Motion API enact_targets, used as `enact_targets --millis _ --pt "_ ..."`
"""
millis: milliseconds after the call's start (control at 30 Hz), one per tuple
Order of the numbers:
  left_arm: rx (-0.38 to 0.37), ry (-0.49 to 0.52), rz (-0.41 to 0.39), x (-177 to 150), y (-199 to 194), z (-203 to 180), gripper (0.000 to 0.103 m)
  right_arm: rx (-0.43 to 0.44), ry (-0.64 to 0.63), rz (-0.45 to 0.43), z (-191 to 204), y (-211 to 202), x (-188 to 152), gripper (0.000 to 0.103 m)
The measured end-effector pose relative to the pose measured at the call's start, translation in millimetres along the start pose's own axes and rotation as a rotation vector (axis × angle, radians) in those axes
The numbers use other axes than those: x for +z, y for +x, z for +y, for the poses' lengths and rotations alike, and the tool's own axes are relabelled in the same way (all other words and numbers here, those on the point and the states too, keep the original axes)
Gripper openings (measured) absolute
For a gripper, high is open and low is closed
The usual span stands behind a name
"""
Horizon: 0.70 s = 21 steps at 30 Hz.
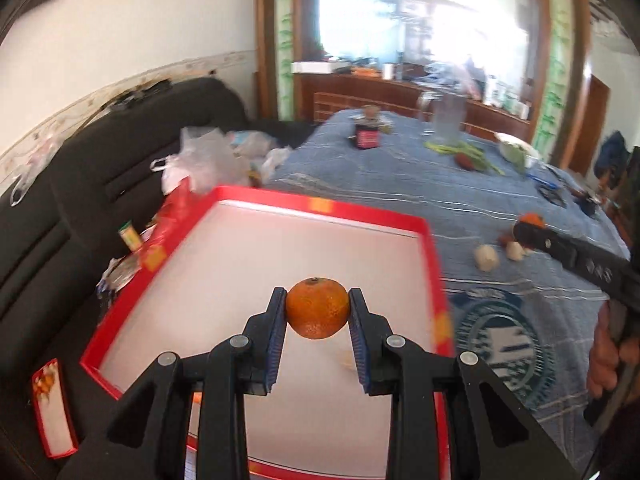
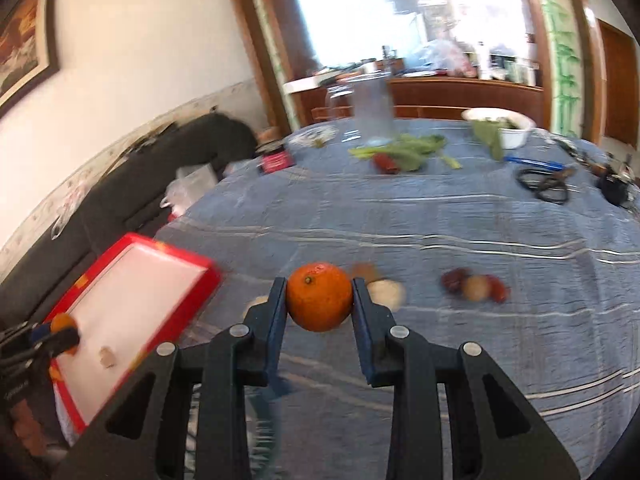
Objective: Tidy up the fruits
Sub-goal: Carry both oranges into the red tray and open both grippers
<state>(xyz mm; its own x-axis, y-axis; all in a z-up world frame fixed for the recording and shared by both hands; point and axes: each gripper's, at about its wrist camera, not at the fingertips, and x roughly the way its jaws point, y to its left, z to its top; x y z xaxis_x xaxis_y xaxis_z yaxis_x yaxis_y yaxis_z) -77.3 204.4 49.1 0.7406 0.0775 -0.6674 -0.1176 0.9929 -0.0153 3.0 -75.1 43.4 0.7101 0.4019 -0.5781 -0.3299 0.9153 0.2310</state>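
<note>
Each gripper, left (image 1: 318,312) and right (image 2: 319,298), clamps an orange; blurred fruits (image 2: 476,289) beyond are unidentifiable.

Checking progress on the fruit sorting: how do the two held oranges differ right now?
The left orange hangs over the red tray; the right orange is over the blue cloth, beside the tray. The left one's stem end faces up, the right one's towards the camera. Both are clamped mid-air in a gripper, left and right.

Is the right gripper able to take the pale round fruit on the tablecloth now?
Probably not yet: the right gripper is shut on an orange, so its jaws are occupied. The pale round fruit lies uncovered on the tablecloth.
</note>
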Motion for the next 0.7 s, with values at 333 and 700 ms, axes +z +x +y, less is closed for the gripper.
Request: enact_targets --millis 333,700 --pt "0.093 -0.06 0.146 13.2 47.0 65.4 0.03 0.116 -0.152 0.248 144.8 85.2 0.5 0.034" --pt "0.104 -0.016 0.244 4.2 65.8 71.4 0.04 0.028 -0.175 0.401 190.8 141.8 -9.7 0.034"
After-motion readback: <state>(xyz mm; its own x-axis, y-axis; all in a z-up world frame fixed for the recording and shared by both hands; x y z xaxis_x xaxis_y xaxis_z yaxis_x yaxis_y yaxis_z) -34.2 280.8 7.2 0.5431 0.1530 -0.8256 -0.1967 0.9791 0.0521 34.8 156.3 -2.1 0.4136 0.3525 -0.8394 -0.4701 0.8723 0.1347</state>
